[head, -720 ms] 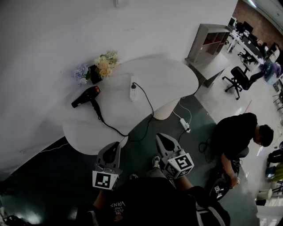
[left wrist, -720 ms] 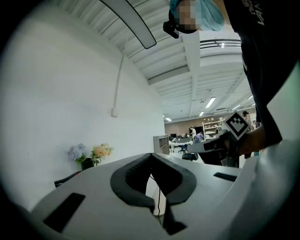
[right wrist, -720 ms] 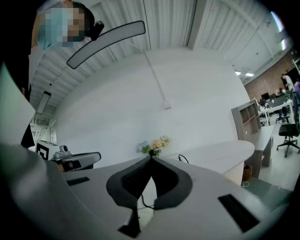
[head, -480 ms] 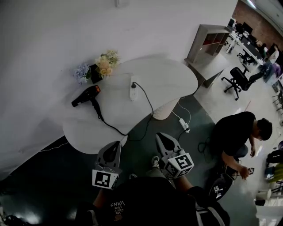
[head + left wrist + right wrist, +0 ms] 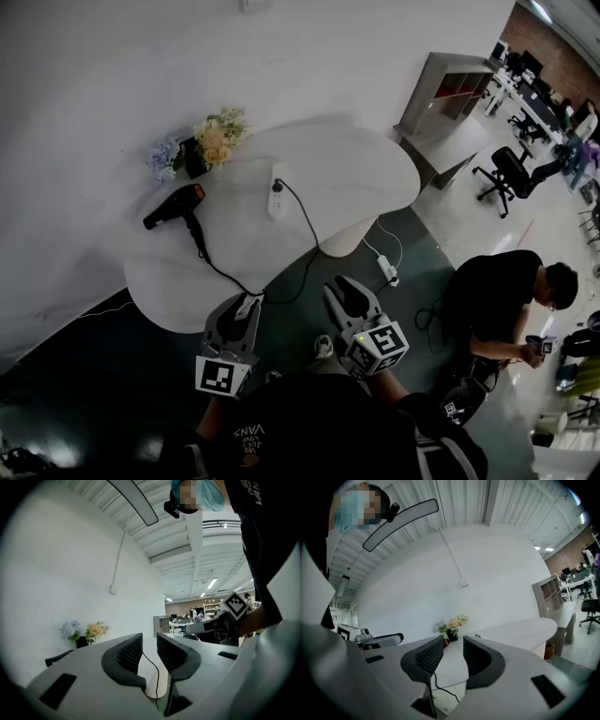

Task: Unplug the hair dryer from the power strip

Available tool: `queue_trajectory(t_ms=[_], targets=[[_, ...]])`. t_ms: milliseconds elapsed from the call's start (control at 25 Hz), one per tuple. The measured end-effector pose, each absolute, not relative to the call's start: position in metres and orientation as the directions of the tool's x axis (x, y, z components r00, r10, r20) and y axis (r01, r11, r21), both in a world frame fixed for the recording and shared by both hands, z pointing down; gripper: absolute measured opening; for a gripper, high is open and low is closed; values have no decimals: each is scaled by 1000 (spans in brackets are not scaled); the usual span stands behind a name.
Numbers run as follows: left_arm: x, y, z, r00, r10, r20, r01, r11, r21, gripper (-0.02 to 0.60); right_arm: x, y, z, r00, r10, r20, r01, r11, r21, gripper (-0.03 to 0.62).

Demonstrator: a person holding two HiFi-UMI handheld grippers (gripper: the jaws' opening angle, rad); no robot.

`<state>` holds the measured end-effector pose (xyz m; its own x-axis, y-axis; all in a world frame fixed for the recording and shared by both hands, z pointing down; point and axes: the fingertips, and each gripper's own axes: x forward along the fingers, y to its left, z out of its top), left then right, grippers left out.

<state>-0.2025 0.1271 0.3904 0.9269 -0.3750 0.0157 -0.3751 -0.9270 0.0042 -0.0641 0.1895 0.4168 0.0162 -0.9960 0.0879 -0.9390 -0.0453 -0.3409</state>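
Nearest the person, the left gripper [image 5: 149, 644] and the right gripper [image 5: 453, 646] are hovering level just short of the tabletop's [image 5: 361, 173] near edge. Both are standing with jaws apart and nothing between them, the left's gap being the narrower.

Reaching is probably the step in hand. It seems wise to be bringing one gripper down to pin the power strip [image 5: 275, 195] while the other pinches the plug body itself, not the cord [image 5: 220, 270], and pulls straight out along the socket, so the light strip is not sliding or lifting.

The black cord is drooping over the near edge, looping below it and climbing back to the white strip, which is lying around the middle of the tabletop. The plug there is looking too small to read. Farther off, the black hair dryer [image 5: 173, 208], showing an orange-red patch at its rear, is lying toward the far left edge, just beside the flowers [image 5: 211, 141].
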Motion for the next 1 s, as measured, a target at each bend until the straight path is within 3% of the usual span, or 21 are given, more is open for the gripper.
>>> queue_trajectory(t_ms=[480,1000], targets=[[-123,95,426,878,-470,90,-470,-882,-27,141,16,152,458,-94,-980,177,-943,31,-331,164],[-69,74,463,817,-542,197,-558,-830,30,245,74,124,480,-175,-962,210,-927,89,-365,192]])
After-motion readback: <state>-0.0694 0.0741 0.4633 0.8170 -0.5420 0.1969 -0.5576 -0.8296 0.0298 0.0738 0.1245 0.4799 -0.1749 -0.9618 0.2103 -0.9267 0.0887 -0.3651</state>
